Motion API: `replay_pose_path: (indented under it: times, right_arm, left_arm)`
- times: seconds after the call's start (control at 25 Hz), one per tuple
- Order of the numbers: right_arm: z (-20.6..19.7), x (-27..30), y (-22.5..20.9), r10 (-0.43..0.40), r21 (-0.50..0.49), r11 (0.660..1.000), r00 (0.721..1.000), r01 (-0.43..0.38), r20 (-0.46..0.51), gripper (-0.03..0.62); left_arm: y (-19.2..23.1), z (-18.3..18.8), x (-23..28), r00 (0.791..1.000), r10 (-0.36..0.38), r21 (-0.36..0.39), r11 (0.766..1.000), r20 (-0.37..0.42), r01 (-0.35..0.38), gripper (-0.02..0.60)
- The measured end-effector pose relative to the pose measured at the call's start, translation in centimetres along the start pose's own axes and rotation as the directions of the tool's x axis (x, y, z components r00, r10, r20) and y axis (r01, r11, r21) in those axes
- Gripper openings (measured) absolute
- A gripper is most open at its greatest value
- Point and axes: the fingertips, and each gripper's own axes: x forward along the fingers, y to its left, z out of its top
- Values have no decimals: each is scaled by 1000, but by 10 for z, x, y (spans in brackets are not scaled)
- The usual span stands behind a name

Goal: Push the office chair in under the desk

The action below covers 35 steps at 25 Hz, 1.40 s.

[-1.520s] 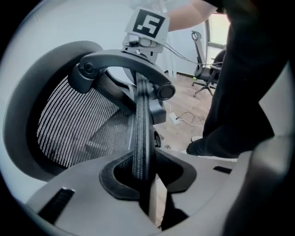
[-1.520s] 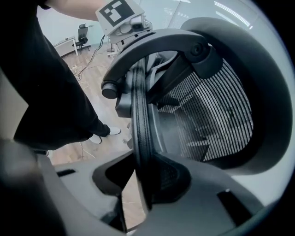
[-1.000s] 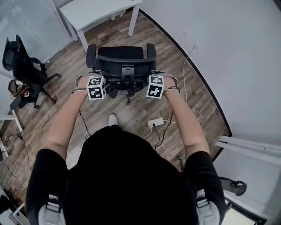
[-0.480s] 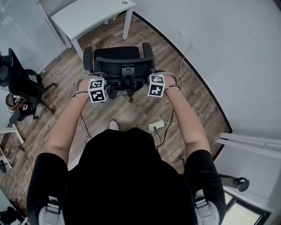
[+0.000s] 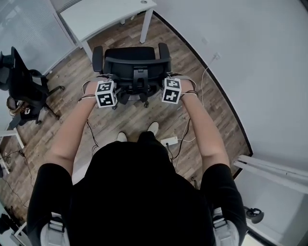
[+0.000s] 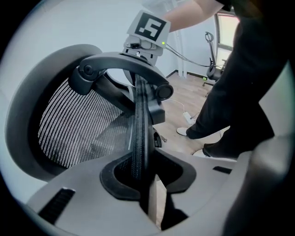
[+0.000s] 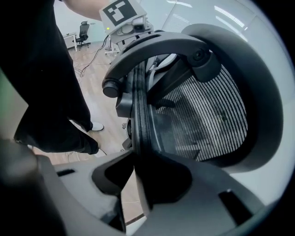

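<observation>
Head view, near to far: the person's 2 shoes [image 5: 153, 127] stand on the wood floor [image 5: 125, 115] beside a white power strip [image 5: 169, 141]. Beyond them both arms reach out to the office chair [image 5: 132, 53]. The left gripper [image 5: 107, 85] and the right gripper [image 5: 169, 82] sit at the left and right sides of its backrest [image 5: 137, 61].

Left gripper view and right gripper view: each pair of jaws is closed on the dark frame edge of the mesh backrest, which runs straight through the notch between the pads.

The chair stands with its seat facing the white desk [image 5: 103, 14], near the desk's front edge but not yet under it. The desk lies farther off and a little to the left, with 1 leg [image 5: 146, 26] near the chair's far right corner. A 2nd chair [image 5: 24, 77] stands well apart at far left.

Step in hand, as judged: the push itself, about midway. The next move calls for an even forward push from both grippers, steered slightly left so that the armrests pass inside that leg.
</observation>
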Motion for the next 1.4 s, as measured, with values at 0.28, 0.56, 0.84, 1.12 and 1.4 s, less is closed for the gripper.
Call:
replay_pose_path:
  times: [0.28, 0.56, 0.84, 1.12, 1.4]
  right_arm:
    - [-19, 13, -46, 7, -66, 998, 1000, -5, 31, 121]
    - [-49, 25, -86, 13, -125, 992, 998, -5, 57, 123]
    - [-69, 34, -118, 26, -192, 981, 996, -9, 88, 121]
    - [-87, 43, -147, 41, -254, 967, 993, -11, 112, 121]
    - [-96, 49, -169, 40, -289, 957, 992, -3, 120, 123]
  left_arm:
    - [37, 8, 18, 999, 22, -61, 998, -26, -23, 86]
    - [69, 28, 38, 997, 49, -114, 992, -58, -55, 87]
    - [93, 41, 54, 994, 63, -177, 981, -90, -78, 87]
    - [114, 52, 69, 989, 80, -233, 967, -125, -108, 87]
    - [129, 60, 78, 986, 98, -263, 956, -137, -132, 86]
